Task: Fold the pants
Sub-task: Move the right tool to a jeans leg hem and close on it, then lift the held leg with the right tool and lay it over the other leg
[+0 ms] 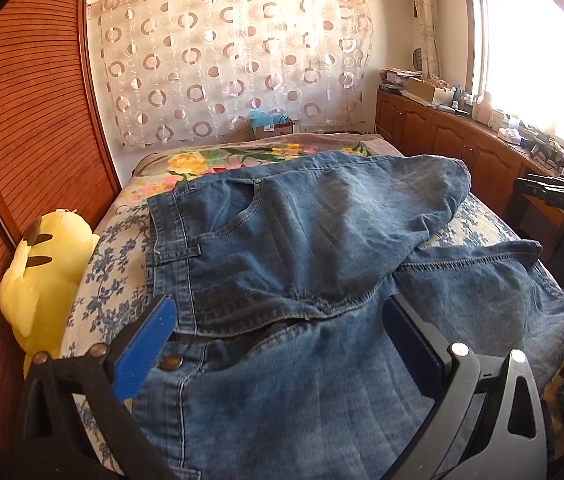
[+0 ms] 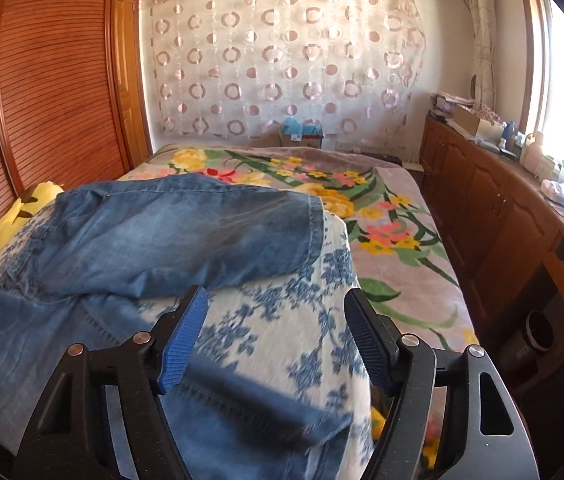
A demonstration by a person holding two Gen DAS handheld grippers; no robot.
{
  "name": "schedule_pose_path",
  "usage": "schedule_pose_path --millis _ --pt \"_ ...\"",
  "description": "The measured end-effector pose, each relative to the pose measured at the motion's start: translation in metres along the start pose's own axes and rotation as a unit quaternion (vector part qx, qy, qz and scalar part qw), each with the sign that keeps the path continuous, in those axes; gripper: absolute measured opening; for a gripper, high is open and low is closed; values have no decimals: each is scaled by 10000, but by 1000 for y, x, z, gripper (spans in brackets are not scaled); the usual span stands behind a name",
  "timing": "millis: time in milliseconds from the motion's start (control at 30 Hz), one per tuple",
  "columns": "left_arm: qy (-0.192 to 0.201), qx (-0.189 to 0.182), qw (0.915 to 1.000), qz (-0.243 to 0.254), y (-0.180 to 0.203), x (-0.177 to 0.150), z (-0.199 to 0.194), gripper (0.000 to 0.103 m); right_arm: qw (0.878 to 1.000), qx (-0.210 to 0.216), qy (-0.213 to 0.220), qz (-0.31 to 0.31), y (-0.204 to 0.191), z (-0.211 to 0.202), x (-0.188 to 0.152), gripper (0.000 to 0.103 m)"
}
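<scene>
- Left wrist view: your left gripper (image 1: 278,344) hangs over the waistband end of the jeans (image 1: 282,240) on the bed (image 1: 114,280), jaws spread and pinching nothing. The legs run away to the right, one doubled over.
- Right wrist view: your right gripper (image 2: 278,340) is nearer the loose leg hem (image 2: 242,412), which lies just below its spread, empty jaws.

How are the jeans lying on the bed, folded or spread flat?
Partly folded. One leg of the jeans lies crosswise over the other, with its hem on the bed cover.
</scene>
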State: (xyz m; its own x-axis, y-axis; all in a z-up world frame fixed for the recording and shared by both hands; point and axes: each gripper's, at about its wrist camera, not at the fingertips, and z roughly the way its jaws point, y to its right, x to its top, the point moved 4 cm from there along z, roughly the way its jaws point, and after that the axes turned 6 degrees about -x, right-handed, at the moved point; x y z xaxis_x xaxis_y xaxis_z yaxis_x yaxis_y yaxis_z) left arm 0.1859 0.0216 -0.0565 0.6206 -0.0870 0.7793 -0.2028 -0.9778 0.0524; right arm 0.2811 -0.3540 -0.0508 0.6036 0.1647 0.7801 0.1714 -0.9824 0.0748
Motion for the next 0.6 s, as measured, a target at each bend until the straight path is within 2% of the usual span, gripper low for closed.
schedule_pose_path --millis 200,400,433,500,533,600 --pt "-28 -19 10000 -21 -3 12 14 103 9985 212 -489 102 21 69 19 66" --pt "-139 76 9999 -56 -14 16 33 103 9944 529 -833 368 29 113 28 59" --pt "-142 79 9998 -66 -15 16 34 103 9930 614 -912 421 29 117 28 54" --pt "-142 84 9998 -87 -16 15 34 103 9909 723 -1026 488 29 123 28 34" --pt "-138 88 9998 -86 -16 14 34 103 9902 765 -1041 524 29 123 30 15" --pt "-121 93 9999 -56 -14 13 30 103 9894 951 -883 649 31 107 34 9"
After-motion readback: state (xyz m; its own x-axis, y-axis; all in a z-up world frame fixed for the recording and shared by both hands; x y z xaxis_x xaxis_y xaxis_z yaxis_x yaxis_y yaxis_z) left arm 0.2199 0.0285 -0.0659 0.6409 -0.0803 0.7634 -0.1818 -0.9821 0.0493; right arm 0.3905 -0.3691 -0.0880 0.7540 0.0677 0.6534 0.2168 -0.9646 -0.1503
